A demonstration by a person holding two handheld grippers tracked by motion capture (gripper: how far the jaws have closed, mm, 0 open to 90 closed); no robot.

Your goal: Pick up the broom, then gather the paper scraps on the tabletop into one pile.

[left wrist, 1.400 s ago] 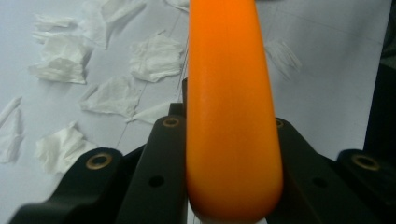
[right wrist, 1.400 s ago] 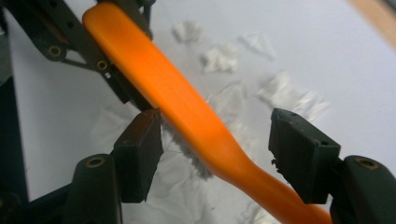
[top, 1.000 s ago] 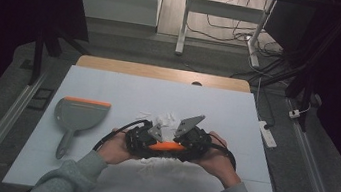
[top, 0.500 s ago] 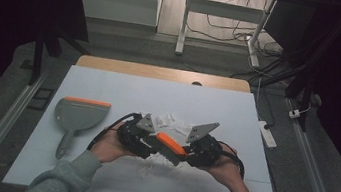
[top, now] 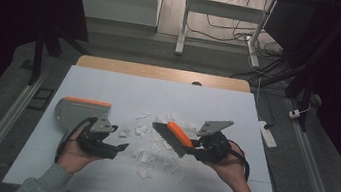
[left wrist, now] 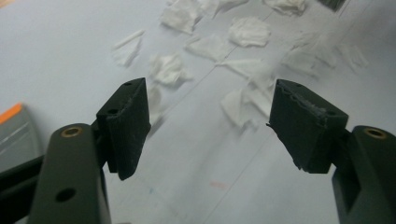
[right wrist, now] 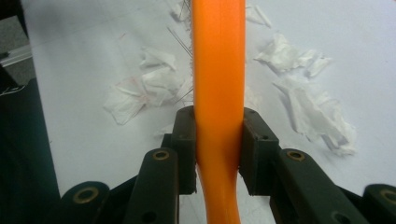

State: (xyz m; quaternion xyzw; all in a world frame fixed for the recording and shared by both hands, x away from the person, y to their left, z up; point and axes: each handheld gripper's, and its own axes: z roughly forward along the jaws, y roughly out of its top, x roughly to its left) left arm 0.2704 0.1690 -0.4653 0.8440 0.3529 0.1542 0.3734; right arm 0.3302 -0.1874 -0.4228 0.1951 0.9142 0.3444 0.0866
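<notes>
Your hands have drawn apart since a moment ago, when both grippers met over the brush. At far left the dustpan (top: 80, 111) lies flat on the table (top: 237, 110). Just near of it, your left gripper (top: 118, 146) has its jaws spread, holding nothing. Paper scraps (top: 150, 154) litter the middle. Your right gripper (right wrist: 217, 154) pinches the brush (top: 173, 136) by its orange handle, bristles over the scraps.
</notes>
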